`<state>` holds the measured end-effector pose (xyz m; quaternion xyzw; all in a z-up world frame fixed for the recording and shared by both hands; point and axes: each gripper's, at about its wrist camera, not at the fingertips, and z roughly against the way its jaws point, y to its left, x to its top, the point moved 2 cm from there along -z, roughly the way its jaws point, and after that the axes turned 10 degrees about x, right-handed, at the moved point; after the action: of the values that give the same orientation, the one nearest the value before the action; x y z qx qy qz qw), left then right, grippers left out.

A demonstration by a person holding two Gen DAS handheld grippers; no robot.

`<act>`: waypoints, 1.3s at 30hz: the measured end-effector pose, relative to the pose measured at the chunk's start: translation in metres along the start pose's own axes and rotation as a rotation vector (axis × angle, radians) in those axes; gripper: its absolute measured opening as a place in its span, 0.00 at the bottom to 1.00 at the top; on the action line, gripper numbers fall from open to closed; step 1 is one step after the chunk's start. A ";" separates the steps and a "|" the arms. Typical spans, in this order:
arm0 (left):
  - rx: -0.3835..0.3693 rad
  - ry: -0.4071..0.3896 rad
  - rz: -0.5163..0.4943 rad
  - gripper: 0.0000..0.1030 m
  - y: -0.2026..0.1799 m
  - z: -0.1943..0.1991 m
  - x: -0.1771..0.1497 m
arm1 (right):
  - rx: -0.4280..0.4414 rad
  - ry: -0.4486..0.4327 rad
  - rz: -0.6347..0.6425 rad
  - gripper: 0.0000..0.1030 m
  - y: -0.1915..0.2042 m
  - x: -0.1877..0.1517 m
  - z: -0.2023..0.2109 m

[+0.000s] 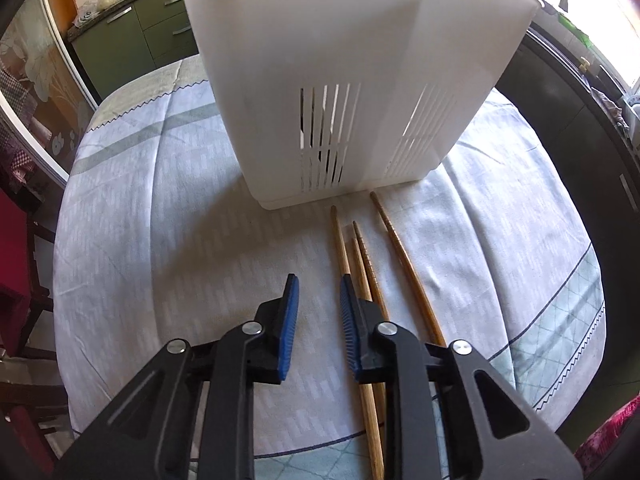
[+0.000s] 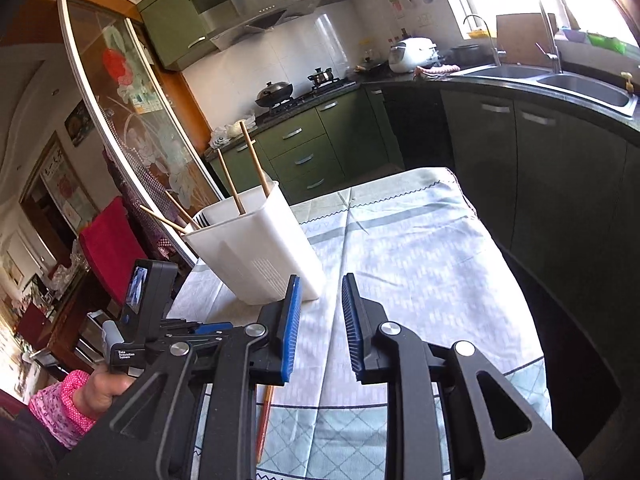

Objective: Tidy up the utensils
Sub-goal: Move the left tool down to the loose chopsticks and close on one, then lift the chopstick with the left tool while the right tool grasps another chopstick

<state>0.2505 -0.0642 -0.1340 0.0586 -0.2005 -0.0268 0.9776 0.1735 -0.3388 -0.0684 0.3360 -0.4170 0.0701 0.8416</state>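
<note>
your left gripper (image 1: 319, 294) hangs with its blue-padded jaws a little apart and nothing between them, just left of the brown wooden chopsticks (image 1: 362, 264) lying on the pale patterned tablecloth (image 1: 160, 240) before the white slotted plastic utensil holder (image 1: 340, 80); shift right until one stick sits between the pads, then close near its middle so it lifts level. your right gripper (image 2: 320, 312) is likewise apart and empty; keep it clear of the holder

The white utensil holder (image 1: 340, 80) stands as a wall ahead; chopsticks (image 1: 360, 264) lie just beside the left claw (image 1: 319, 304); bare desk (image 1: 160, 240) lies leftward.
</note>
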 end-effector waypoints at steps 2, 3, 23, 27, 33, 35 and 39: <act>0.000 0.019 0.001 0.17 -0.001 -0.004 -0.001 | 0.008 0.003 -0.015 0.21 -0.005 -0.005 0.003; 0.000 0.023 0.001 0.17 -0.002 -0.006 -0.001 | 0.013 0.005 -0.024 0.21 -0.007 -0.008 0.003; 0.006 0.058 -0.018 0.17 -0.022 -0.013 0.003 | 0.038 0.007 -0.126 0.26 -0.037 -0.020 0.014; 0.021 0.045 -0.025 0.17 -0.030 -0.013 0.007 | 0.041 0.011 -0.132 0.26 -0.036 -0.024 0.013; -0.009 0.020 0.010 0.07 -0.024 -0.010 0.011 | 0.029 0.025 -0.132 0.30 -0.037 -0.026 0.010; -0.007 -0.028 0.020 0.07 -0.019 0.002 0.010 | 0.012 0.026 -0.121 0.31 -0.036 -0.027 0.010; -0.003 -0.178 0.036 0.07 -0.010 0.039 0.003 | -0.034 0.036 -0.078 0.35 -0.030 -0.028 0.005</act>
<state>0.2373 -0.0784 -0.0986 0.0512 -0.2877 -0.0148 0.9563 0.1641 -0.3607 -0.1022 0.3362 -0.3895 0.0360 0.8567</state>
